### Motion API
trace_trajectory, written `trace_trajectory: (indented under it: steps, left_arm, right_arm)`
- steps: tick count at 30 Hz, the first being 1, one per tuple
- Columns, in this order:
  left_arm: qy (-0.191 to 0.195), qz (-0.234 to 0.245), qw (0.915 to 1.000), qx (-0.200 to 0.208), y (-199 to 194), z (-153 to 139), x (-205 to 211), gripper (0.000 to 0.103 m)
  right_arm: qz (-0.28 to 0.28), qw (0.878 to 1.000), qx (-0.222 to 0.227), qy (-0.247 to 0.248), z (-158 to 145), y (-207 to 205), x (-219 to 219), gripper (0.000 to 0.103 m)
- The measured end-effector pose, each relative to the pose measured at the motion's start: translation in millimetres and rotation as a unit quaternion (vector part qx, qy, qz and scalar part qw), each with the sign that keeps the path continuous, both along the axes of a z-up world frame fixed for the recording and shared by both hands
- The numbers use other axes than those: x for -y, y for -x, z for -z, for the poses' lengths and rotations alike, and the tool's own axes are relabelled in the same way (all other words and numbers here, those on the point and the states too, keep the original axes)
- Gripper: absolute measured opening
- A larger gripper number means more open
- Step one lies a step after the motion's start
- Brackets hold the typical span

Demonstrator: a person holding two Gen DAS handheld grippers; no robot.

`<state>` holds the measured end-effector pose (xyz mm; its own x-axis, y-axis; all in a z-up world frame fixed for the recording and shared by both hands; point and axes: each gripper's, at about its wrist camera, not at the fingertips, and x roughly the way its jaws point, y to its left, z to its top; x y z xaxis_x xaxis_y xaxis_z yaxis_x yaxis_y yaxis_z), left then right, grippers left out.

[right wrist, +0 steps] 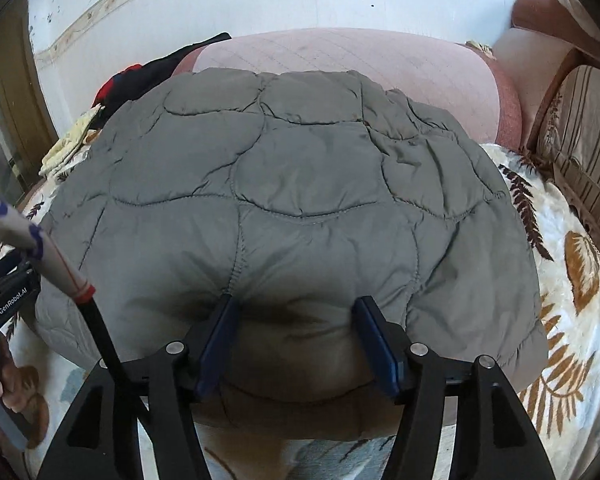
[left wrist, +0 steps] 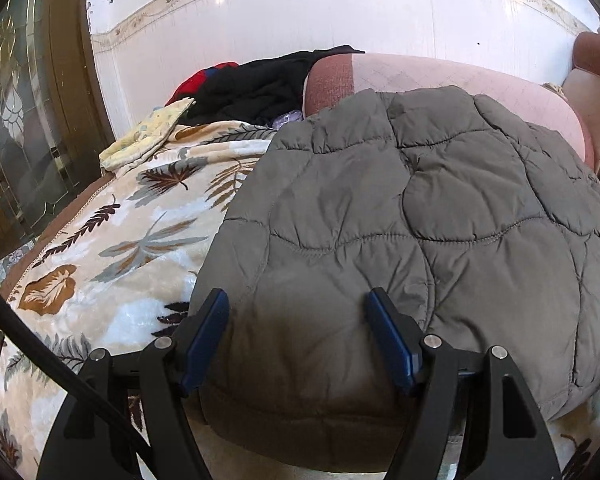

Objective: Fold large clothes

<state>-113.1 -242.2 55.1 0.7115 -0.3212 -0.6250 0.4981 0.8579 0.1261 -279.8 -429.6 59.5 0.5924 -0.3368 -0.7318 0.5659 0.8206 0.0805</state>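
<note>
Grey quilted jacket [right wrist: 292,208] is lying folded on the leaf-print blanket [left wrist: 112,240], filling mid-frame; bare blanket is showing at left and right edges. Left gripper [left wrist: 296,308] and right gripper [right wrist: 294,312] are hovering open over its near hem, gripping nothing. Dark clothes [left wrist: 256,88] are crowding the upper left.

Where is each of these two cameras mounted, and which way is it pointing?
Left wrist: on the left gripper, looking down along its open fingers at the grey quilted jacket on the leaf-print blanket.
Right wrist: on the right gripper, fingers open over the same jacket; a hand shows at left.
Shared: jacket, blanket, pink sofa back, dark clothes pile.
</note>
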Motion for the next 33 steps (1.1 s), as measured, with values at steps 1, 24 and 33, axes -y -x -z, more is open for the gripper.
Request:
trace_trajectory:
  steps: [1,24,33]
  left_arm:
    - [0.0,0.0,1.0,0.0,0.2,0.0,0.1,0.071]
    - [-0.012,-0.001,0.9999,0.012,5.8,1.2,4.5,0.072]
    - [-0.016,0.0,0.9997,0.015,6.1,1.7,5.6,0.072]
  right_arm:
    - [0.0,1.0,-0.001,0.001,0.7,1.4,-1.6,0.067]
    - [-0.002,0.999,-0.022,0.029,3.4,-4.2,-3.5,0.071]
    - [-0.001,0.999,-0.025,0.031,4.3,-4.8,-3.6,0.073]
